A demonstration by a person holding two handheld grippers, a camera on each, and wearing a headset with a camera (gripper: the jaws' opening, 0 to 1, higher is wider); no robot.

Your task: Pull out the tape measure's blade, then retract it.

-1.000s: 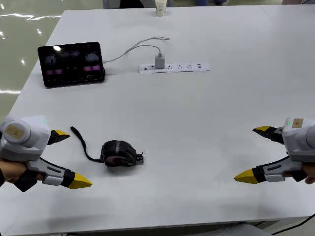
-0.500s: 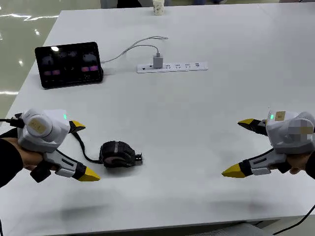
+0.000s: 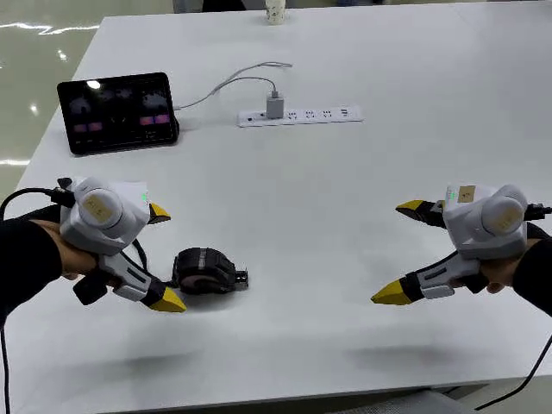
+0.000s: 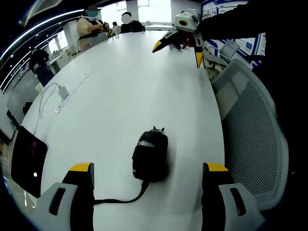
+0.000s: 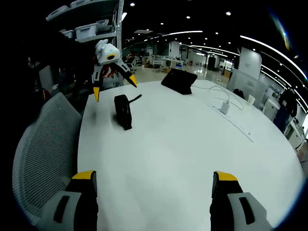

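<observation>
Near the tabletop's (image 3: pixel 293 216) front edge, the tape measure (image 3: pixel 205 270) lies just ahead of the left tool (image 3: pixel 166 257), whose jaws stand spread. Closing squarely on the case should steady it. The right tool (image 3: pixel 395 252), also spread and well apart, must then reach the blade hook (image 3: pixel 245 277).

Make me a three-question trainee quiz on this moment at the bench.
1. True or false: the left gripper is shut on the tape measure.
2. Which gripper is nearer the tape measure? A) left gripper B) right gripper
3. Fill in: the charger is plugged into the white ____.
Key: 1 false, its jaws stand open on either side of it; 2 A; 3 power strip.
</observation>
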